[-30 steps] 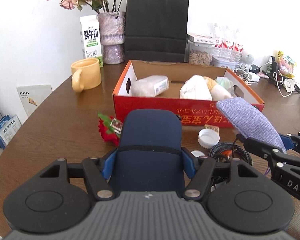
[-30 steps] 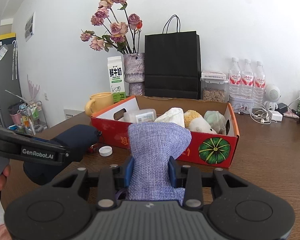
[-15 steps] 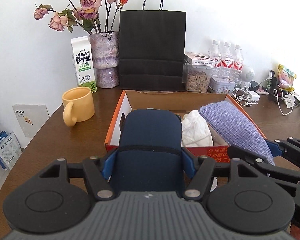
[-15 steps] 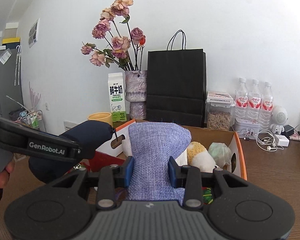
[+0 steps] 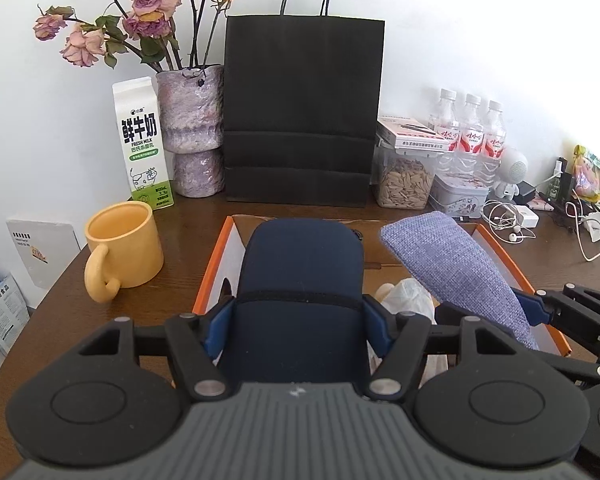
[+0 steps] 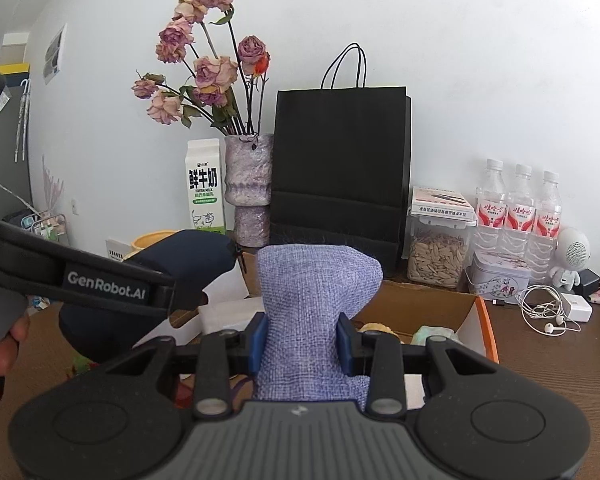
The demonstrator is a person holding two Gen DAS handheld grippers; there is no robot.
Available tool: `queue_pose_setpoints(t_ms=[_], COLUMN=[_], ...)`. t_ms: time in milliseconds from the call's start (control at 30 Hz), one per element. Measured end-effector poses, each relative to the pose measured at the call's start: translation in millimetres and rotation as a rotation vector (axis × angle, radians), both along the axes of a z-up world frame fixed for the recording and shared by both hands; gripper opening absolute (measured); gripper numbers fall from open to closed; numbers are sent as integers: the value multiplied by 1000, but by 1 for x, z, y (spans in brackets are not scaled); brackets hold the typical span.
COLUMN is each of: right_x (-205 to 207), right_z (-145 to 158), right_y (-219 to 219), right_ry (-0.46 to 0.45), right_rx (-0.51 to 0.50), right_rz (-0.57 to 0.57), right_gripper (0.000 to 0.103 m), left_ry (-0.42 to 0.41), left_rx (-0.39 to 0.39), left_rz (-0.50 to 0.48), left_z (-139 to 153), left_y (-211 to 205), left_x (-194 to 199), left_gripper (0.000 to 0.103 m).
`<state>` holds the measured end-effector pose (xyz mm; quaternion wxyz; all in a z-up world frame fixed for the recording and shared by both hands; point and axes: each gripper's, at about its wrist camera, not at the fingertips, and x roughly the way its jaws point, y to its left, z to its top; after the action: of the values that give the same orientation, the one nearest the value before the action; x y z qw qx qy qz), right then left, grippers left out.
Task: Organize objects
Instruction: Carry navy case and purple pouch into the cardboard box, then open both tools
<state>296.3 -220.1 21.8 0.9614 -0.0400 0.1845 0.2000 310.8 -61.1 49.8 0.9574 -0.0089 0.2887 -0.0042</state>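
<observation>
Navy and smooth, the padded pouch (image 5: 304, 288) sits clamped in our left tongs (image 5: 300, 316), held above the near left part of the orange-rimmed cardboard box (image 5: 500, 248); beside it our right tongs (image 6: 302, 344) pinch a lilac woven pouch (image 6: 316, 304), its coarse cloth bulging above the pads, over the box's right half. Under them we see a white bag (image 5: 408, 298) and other bundles lying inside the box. Behind the box stand a black paper bag (image 5: 304, 112), a jar of seeds (image 5: 406, 180), three water bottles (image 5: 470, 136), a vase of dried roses (image 5: 192, 128) and a milk carton (image 5: 142, 144); a yellow mug (image 5: 124, 248) stands on the desk (image 5: 60, 312) just left of the box. A second ago both pouches hung short of the box's red front wall; now they are over its opening.
</observation>
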Motion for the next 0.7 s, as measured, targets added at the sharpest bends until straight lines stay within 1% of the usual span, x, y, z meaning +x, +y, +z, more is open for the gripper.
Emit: queue_pose_setpoints(t_ms=[167,333,533,567,600,633,667,700], right_x=[28,51,67,68,69,70,71,71], right_z=[-7,-18,-28,-30,-31,-32,-32,-33], right_y=[4,3,2,3,3,3,2,2], right_ry=[15,45,78,83,90,97,101,101], right_rx=[-14,-1,-10,-14,-18,-23,-25,-32], right_rz=[4,-2,-5,-7,-14,-25,-40,-56], right_gripper=[34,34,35,38,43,63,90,101], left_ry=[7,18,26,21,4,-13,-35,-45], left_rx=[-12,-25,-25,-30,-33,-27,-20,-15], left_rz=[-7,-9,-12,-11,-6,4,10,13], left_z=[-11,-24,-38,-39,-40,-40,-38,-37], left_y=[-3,-4,-1,-1,1,1,2,3], left_x=[31,56,69,69,68,66,63,62], left_gripper=[67,67,68,74,92,103,103,103])
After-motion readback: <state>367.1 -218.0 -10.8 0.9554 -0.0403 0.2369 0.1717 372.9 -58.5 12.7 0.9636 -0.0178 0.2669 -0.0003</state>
